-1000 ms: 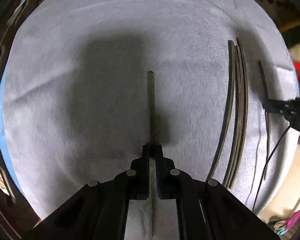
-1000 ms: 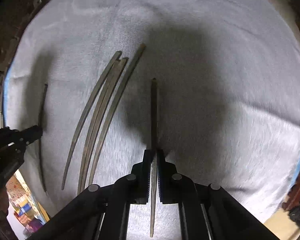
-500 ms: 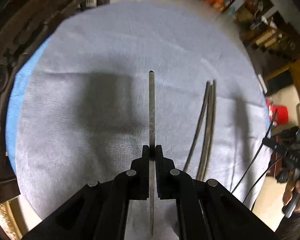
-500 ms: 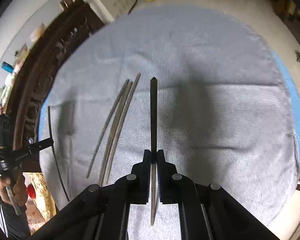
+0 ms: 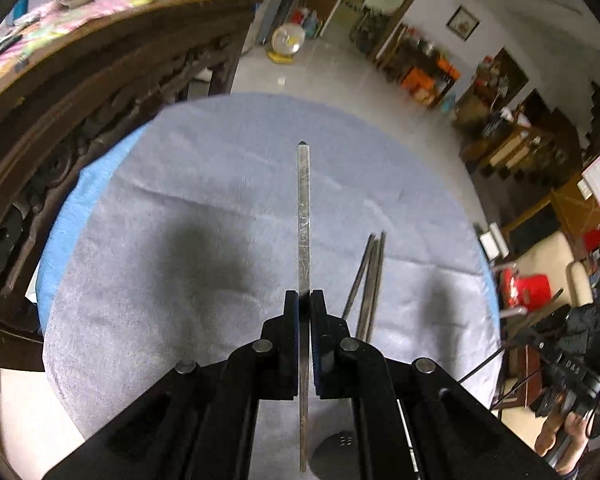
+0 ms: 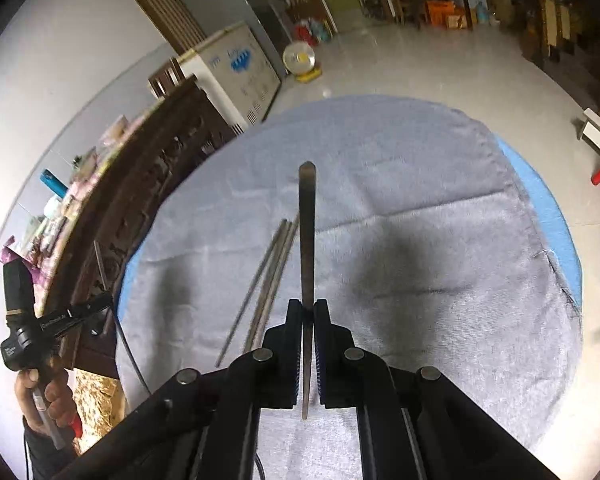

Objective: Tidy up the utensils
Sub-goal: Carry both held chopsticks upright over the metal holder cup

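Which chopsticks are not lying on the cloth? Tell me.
Two: the chopstick clamped in the left gripper and the one in the right gripper. The loose bundle lies on the grey cloth.

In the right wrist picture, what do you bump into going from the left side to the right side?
The hand holding the other tool → loose chopsticks lying on the grey cloth → the chopstick pinched in this tool → blue edge.
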Available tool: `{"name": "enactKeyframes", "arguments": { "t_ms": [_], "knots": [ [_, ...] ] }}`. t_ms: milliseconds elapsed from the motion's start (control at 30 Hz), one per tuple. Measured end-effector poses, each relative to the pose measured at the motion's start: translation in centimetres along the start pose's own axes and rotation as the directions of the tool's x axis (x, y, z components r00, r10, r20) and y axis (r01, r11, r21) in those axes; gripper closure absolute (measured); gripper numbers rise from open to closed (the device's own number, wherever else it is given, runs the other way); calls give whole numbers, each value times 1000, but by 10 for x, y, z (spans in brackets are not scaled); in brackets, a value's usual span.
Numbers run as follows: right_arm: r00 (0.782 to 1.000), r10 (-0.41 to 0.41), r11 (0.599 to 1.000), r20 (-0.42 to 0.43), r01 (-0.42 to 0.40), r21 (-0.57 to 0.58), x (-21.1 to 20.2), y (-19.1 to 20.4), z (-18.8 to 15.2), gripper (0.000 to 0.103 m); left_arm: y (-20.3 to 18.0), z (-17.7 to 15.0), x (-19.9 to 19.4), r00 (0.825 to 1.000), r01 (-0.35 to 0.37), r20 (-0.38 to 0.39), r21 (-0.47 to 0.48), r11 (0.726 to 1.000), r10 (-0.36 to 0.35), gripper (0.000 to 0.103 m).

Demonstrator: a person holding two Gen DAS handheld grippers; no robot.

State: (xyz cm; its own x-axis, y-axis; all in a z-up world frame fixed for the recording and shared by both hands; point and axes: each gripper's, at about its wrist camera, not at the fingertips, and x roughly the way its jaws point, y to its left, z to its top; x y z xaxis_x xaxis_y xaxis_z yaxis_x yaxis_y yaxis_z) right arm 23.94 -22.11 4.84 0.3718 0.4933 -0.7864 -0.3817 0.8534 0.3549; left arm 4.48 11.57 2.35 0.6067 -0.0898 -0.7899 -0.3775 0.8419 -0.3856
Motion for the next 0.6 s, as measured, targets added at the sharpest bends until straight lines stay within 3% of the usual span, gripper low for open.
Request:
{"name": "enactKeyframes", "arguments": {
  "t_ms": [200,600],
  "knots": [
    [998,29,1000,64,-29,-8,-25,11,-7,96,-5,-3,-25,996,52,76,-5,999,-52,98],
    [977,128,991,170,-120,-56,-88,41,-21,96,-20,-10,-46,977,147,153,3,989,-146,98]
  ]
}}
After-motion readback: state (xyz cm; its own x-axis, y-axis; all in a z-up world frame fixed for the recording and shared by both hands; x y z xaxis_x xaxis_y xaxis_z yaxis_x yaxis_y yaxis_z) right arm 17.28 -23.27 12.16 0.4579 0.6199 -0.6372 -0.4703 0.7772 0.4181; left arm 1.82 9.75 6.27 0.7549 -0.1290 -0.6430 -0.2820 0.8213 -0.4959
